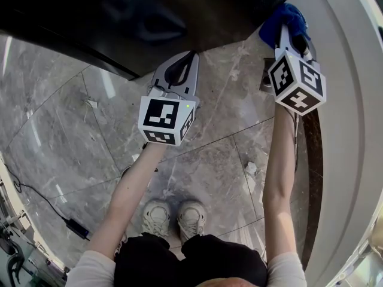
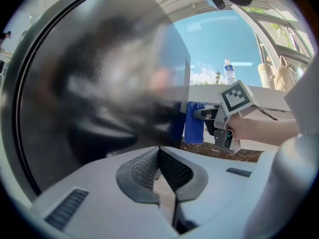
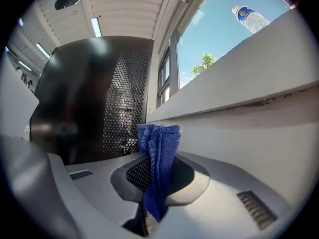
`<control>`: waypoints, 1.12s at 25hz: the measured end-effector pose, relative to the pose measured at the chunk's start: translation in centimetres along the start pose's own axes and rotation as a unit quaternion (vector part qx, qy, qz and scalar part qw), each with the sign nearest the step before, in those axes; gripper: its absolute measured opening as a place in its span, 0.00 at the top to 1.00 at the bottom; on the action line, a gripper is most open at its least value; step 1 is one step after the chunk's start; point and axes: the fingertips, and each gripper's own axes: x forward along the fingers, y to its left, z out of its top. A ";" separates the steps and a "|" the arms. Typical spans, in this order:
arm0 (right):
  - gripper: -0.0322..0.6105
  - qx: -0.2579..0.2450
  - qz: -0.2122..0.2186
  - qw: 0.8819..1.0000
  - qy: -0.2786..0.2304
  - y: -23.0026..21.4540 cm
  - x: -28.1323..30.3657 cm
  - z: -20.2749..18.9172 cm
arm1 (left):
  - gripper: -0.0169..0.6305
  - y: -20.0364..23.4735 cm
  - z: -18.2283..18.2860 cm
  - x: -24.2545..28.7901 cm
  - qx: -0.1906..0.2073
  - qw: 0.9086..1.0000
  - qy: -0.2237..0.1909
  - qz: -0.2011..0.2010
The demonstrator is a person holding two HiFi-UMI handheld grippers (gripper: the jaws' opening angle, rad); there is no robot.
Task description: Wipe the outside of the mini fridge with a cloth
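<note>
1. The left claw (image 2: 159, 152) is closed with nothing between its jaws. Its tip is near the glossy black side of the mini fridge (image 2: 99, 93), which fills the left of the left gripper view.
2. The right claw (image 3: 152, 176) is clamped on a bunched blue cloth (image 3: 158, 153) that stands up from the jaws.
3. In the head view's upper right, the cloth is at the fridge's corner, beside a pale wall (image 1: 347, 100). Whether it touches the fridge cannot be told.
4. Grey marble floor (image 1: 72, 136) lies below.
</note>
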 end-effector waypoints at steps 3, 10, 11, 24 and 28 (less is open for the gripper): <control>0.85 0.002 -0.006 1.000 0.000 -0.1 -0.4 0.1 | 0.97 -0.2 0.4 -0.3 0.005 1.000 -0.003 -0.001; 0.85 0.015 0.029 0.999 -0.005 3.7 -3.5 0.2 | 0.97 0.5 1.6 -1.8 -0.003 1.000 -0.017 0.013; 0.85 0.024 0.039 0.999 -0.008 4.5 -4.2 0.3 | 0.97 0.6 1.9 -2.3 -0.006 1.000 -0.020 0.017; 0.85 0.045 0.224 0.973 -0.019 22.0 -10.7 1.3 | 0.97 8.7 3.9 -12.5 -0.037 0.989 -0.066 0.125; 0.85 0.048 0.272 0.961 -0.017 27.3 -11.4 1.2 | 0.97 9.8 4.8 -14.5 -0.025 0.988 -0.074 0.136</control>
